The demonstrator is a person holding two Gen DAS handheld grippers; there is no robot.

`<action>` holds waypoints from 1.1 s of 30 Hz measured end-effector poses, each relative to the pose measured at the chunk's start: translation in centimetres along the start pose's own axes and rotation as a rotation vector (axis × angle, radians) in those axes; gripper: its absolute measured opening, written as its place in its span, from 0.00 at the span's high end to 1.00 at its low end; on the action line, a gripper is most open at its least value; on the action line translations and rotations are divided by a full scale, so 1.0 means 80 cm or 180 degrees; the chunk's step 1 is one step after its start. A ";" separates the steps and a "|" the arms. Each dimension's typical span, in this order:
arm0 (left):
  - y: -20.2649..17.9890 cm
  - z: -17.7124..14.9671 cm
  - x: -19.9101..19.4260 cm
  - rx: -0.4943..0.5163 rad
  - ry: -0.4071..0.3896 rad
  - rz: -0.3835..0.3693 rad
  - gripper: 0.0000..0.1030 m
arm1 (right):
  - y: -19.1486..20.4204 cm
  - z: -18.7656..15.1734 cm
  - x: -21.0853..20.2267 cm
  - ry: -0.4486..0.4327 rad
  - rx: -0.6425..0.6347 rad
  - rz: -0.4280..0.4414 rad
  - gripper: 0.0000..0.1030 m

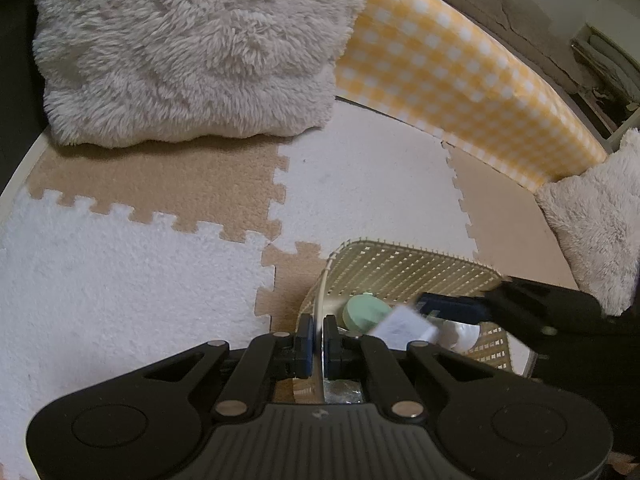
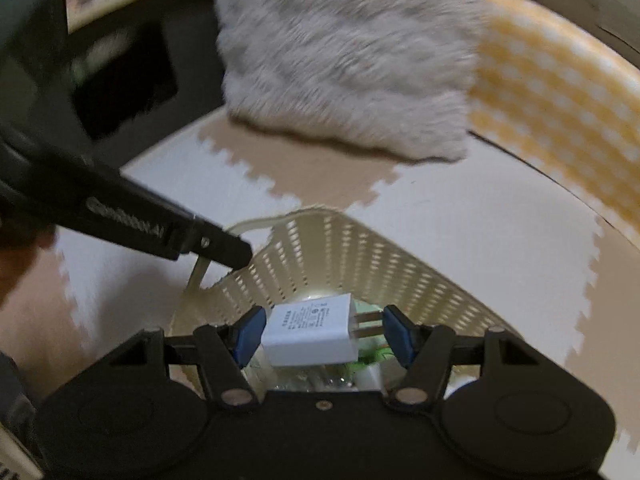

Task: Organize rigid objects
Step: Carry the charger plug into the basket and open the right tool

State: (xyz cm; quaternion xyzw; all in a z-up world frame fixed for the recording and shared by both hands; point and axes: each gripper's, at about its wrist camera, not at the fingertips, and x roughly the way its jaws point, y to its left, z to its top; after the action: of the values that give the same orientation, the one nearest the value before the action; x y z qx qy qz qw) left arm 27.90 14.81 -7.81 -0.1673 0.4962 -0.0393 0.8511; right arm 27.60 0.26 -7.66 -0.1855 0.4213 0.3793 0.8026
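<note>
Your left tool (image 1: pixel 316 344) is clamping the near rim of the cream basket (image 1: pixel 416 268), jaws closed tight on the thin wall. From the right wrist view that tool is reaching in from the left onto the basket's handle strap.

Your right tool (image 2: pixel 320 334) is gripping the white charger (image 2: pixel 310 336) end to end: one blue pad on its body, the other on the metal prongs. It's holding the charger over the basket's open top, blurred in the left wrist view.

Inside the basket a mint-green round container (image 1: pixel 366 312) is lying near the left wall, with a white item just beside it, too hidden to identify.

The basket is sitting on the beige-and-white foam floor mat (image 1: pixel 140 280). A fluffy grey cushion (image 1: pixel 192 48) and a yellow checked pad (image 1: pixel 460 92) are lying well beyond it.
</note>
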 end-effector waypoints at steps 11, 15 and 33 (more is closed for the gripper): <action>0.004 0.001 0.001 -0.0022 0.0007 -0.0050 0.96 | 0.009 0.021 0.038 0.0135 -0.0347 0.0155 0.36; 0.002 0.002 0.001 -0.0010 0.0009 -0.0040 0.96 | 0.007 0.022 0.047 0.0120 -0.0424 0.0122 0.35; 0.001 0.000 0.002 0.0023 0.0014 -0.0001 0.96 | -0.014 0.007 -0.011 -0.0126 -0.0001 0.0053 0.04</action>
State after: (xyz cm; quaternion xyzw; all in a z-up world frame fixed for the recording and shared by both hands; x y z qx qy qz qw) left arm 27.98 14.86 -7.95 -0.1641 0.4979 -0.0415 0.8506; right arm 28.42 -0.52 -6.66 -0.1745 0.4068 0.3897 0.8076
